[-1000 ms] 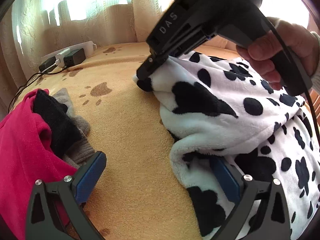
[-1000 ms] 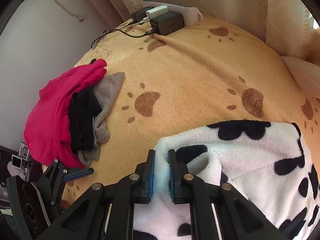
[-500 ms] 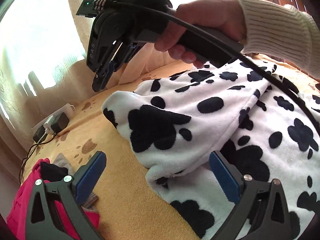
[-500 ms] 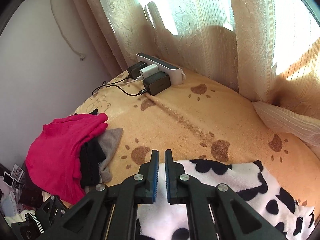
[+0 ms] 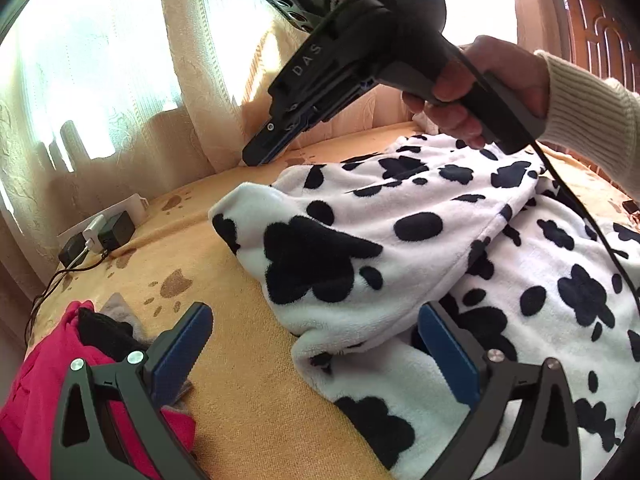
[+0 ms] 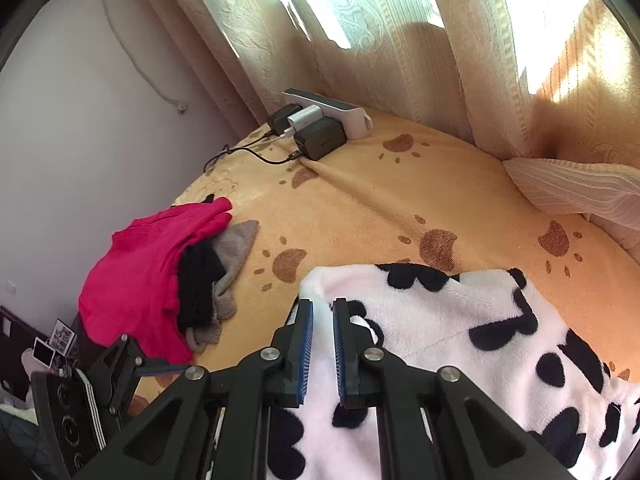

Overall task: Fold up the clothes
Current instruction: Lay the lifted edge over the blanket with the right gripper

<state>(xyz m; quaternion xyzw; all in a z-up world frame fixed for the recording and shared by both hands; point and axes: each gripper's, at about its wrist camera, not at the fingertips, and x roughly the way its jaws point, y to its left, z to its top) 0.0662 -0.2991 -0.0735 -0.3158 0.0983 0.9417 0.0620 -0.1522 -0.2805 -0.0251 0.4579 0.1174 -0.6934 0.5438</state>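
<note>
- Cow-print fleece [image 5: 420, 248] lies on the orange paw-print blanket [image 5: 240, 380], one layer folded over another, folded corner pointing toward the curtain.
- Left gripper [image 5: 316, 344]: fingers spread wide, straddling the fleece's near edge, nothing clamped. Right-hand finger sits against the fleece, left-hand finger over bare blanket.
- Right gripper [image 5: 260, 156], left wrist view: held in the air above the fleece corner, not touching it, fist on the handle, cable trailing across the fleece.
- Right gripper [image 6: 322, 344], its own view: blue pads nearly together with a narrow gap, no cloth between them; fleece [image 6: 460, 340] is underneath.
- Only the right wrist view shows the whole red garment [image 6: 140, 280] with black and grey pieces on it, clear of the fleece, plus the left gripper [image 6: 160, 368] at the frame's lower left.
- Power strip with chargers [image 6: 320, 124] sits at the blanket's far edge by the curtain [image 6: 360, 20]; a striped pillow [image 6: 572, 188] lies to the right.
</note>
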